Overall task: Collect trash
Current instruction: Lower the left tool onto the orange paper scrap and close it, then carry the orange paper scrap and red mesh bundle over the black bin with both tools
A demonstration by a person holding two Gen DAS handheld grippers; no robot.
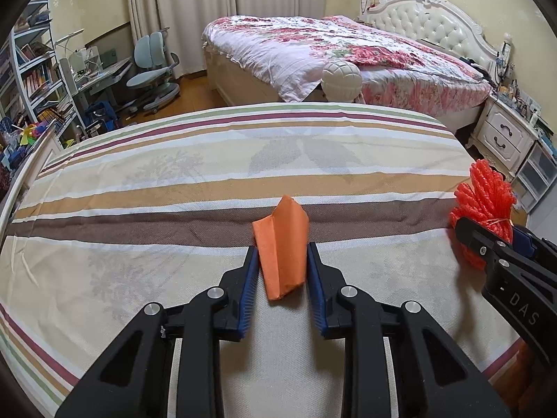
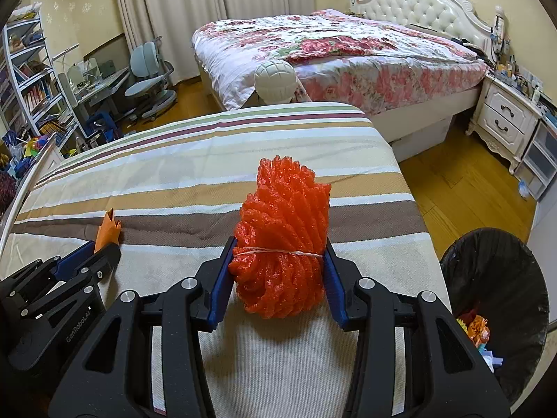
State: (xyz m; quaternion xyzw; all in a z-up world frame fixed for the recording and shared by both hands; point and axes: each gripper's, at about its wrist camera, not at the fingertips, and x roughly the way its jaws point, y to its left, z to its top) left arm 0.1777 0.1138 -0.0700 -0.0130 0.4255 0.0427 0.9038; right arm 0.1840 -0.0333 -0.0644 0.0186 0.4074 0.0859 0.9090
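Left gripper is pinched on a folded orange paper scrap, blue pads pressing both of its long sides. The scrap's long axis runs away from the camera along the fingers; its pointed far end rises over the brown stripe, its near end sits low between the pads. It lies on the striped bedsheet, about mid-width of the mattress. Right gripper is clamped on a red foam-net bundle tied round with a thin white string, pads squeezing its waist at string level. The bundle's long axis also points forward and up from the jaws, frilled end farthest out, near end resting above the sheet near the mattress's right edge. A black-lined trash bin stands on the floor just right of the mattress, with colourful scraps inside.
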